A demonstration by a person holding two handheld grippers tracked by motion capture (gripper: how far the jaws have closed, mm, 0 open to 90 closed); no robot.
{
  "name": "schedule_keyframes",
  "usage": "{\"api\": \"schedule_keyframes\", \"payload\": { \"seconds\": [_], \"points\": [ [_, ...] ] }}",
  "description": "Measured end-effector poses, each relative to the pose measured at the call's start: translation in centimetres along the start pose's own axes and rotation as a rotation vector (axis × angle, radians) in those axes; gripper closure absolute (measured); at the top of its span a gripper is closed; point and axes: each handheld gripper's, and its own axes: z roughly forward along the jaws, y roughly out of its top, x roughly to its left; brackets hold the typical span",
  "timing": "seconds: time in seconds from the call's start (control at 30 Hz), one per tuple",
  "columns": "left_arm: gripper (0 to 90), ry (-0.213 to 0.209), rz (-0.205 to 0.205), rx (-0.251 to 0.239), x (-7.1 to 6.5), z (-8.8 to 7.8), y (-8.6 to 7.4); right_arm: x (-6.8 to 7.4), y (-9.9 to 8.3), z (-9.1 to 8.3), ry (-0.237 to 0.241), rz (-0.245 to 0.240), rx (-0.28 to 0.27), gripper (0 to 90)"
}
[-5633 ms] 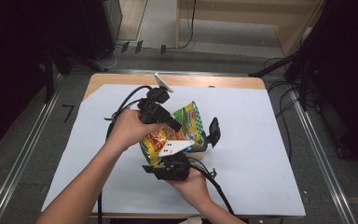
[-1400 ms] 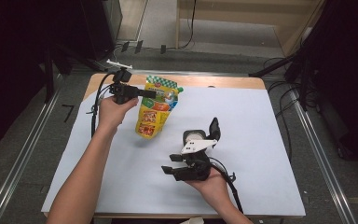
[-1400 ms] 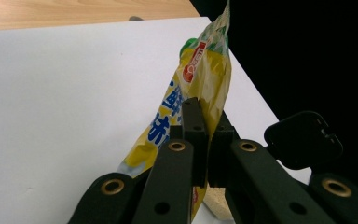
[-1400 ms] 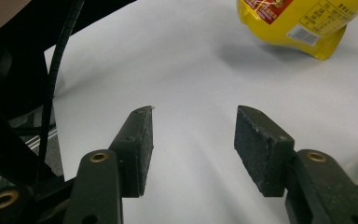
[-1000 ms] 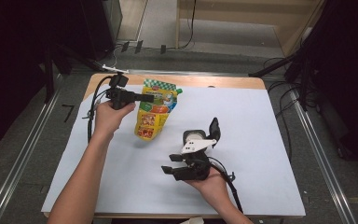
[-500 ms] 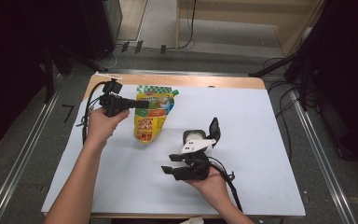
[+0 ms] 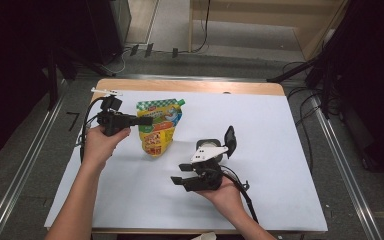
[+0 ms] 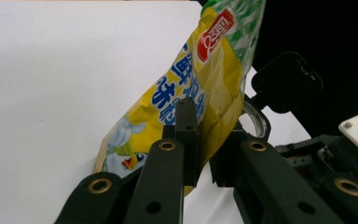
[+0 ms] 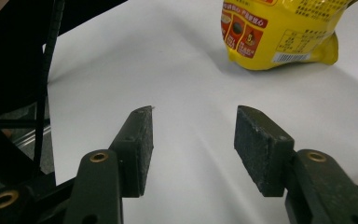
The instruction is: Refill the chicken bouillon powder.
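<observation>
Two grippers: your left gripper (image 7: 147,120), jaws just easing apart, pinches the yellow printed plastic pouch (image 7: 159,129); your right gripper (image 7: 178,173) gapes empty nearby on white table sheet (image 7: 260,130).

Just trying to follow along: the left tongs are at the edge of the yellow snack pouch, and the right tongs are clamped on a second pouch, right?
Not quite. The right tongs stand open with nothing between them, just bare white table, as the right gripper view shows. There is one yellow snack pouch in sight. The rest holds: the left tongs are at that pouch's edge, jaws on either side of it.
</observation>
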Motion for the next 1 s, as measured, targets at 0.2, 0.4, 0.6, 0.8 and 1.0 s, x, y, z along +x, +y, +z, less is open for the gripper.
{"api": "schedule_keyframes", "payload": {
  "seconds": [0.2, 0.4, 0.6, 0.8, 1.0],
  "points": [
    [82.6, -0.002, 0.009, -0.019, -0.1, -0.6, -0.8, -0.2, 0.1, 0.1, 0.003, 0.003, 0.004, 49.4],
    [79.8, -0.009, 0.013, -0.029, -0.4, -0.6, -0.8, -0.2, 0.1, 0.0, -0.001, 0.005, 0.003, 49.6],
    [74.9, 0.000, 0.020, -0.036, -0.7, -0.9, -1.0, -0.5, 0.2, -0.3, -0.008, 0.014, 0.002, 49.9],
    [72.3, 0.006, 0.015, -0.046, -0.9, -1.1, -1.0, -0.6, 0.2, -0.5, -0.010, 0.018, 0.002, 50.3],
    [67.2, 0.038, 0.017, -0.020, -1.1, -1.2, -1.3, -0.9, 0.3, -0.7, -0.016, 0.023, 0.008, 51.6]
  ]
}}
